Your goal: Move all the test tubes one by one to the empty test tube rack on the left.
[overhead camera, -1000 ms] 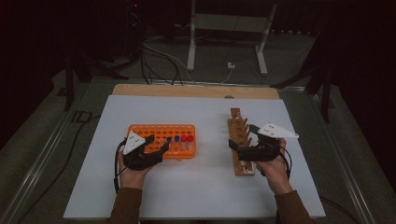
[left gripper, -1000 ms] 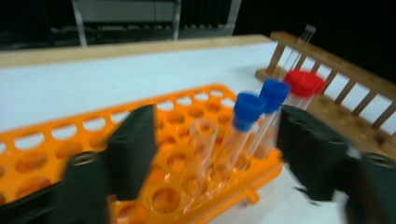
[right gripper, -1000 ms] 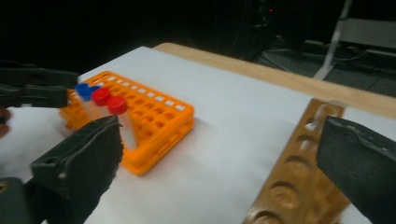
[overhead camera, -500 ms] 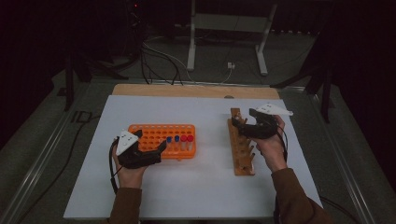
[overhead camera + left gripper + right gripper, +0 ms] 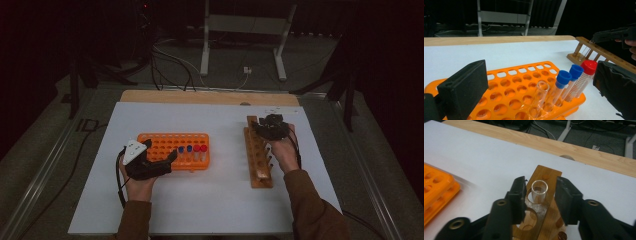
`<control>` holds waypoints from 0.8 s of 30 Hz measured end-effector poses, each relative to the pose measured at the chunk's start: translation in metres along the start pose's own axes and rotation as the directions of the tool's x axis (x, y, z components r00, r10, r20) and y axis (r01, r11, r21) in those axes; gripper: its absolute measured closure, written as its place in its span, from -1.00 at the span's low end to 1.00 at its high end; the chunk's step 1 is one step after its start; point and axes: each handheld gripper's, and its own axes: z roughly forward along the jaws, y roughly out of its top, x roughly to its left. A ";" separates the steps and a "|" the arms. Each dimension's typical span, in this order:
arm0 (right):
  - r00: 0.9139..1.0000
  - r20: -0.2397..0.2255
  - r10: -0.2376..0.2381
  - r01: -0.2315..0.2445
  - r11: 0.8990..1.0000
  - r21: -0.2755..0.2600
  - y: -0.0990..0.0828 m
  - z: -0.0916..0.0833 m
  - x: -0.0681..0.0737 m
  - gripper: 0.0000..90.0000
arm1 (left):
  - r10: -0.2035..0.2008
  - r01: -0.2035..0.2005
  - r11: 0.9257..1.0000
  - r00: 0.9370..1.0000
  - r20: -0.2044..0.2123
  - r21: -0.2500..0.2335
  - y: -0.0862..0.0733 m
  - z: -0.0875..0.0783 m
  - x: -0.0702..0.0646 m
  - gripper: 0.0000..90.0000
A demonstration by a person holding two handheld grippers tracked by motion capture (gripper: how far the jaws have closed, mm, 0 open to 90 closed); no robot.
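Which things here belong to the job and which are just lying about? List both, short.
Job in hand: glass tube; wooden rack holding it; orange rack, probably; capped tubes in it.
Lying about: floor cables; metal stand.

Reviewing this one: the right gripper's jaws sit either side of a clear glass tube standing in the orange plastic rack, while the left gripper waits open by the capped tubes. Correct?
Not quite. The clear glass tube between the right gripper jaws stands in the brown wooden rack, not the orange plastic rack, as the right gripper view shows. Those jaws have just been closing. The left gripper does wait open by the capped tubes.
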 end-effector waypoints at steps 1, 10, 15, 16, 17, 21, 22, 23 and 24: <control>1.000 -0.002 -0.005 0.005 1.000 0.004 0.000 0.001 0.000 0.51 | -0.002 0.002 1.000 1.000 0.002 0.000 0.000 0.000 0.001 -0.99; 0.998 0.030 -0.060 0.059 0.998 0.033 0.000 0.010 0.011 0.67 | -0.014 0.014 1.000 1.000 0.007 0.000 -0.001 0.001 0.001 -0.99; 0.999 0.021 -0.043 0.043 0.999 0.026 0.000 0.011 0.009 0.69 | -0.013 0.013 1.000 1.000 0.010 0.001 -0.001 0.002 -0.001 -0.99; 0.999 0.023 -0.045 0.044 0.999 0.027 0.000 0.011 0.010 0.69 | -0.012 0.012 1.000 1.000 0.009 0.001 -0.001 0.002 -0.001 -0.99; 0.999 0.025 -0.045 0.044 0.999 0.027 0.000 0.011 0.010 0.69 | -0.013 0.013 1.000 1.000 0.009 0.002 -0.001 0.002 -0.001 -0.99; 1.000 0.012 0.005 -0.005 1.000 -0.001 -0.002 0.006 0.007 0.70 | -0.014 0.014 1.000 1.000 0.008 0.001 -0.001 0.002 0.000 -0.99; 1.000 0.013 0.013 -0.013 1.000 -0.009 -0.002 0.004 0.006 0.70 | -0.015 0.015 1.000 1.000 0.010 0.002 -0.001 0.002 0.000 -0.99; 1.000 0.013 0.021 -0.021 1.000 -0.018 -0.003 0.001 0.006 0.70 | -0.017 0.017 1.000 1.000 0.011 0.003 -0.001 0.002 0.000 -0.99; 1.000 0.014 0.024 -0.023 0.999 -0.028 -0.003 -0.001 0.005 0.70 | -0.017 0.017 1.000 1.000 0.012 0.003 -0.002 0.002 0.000 -0.99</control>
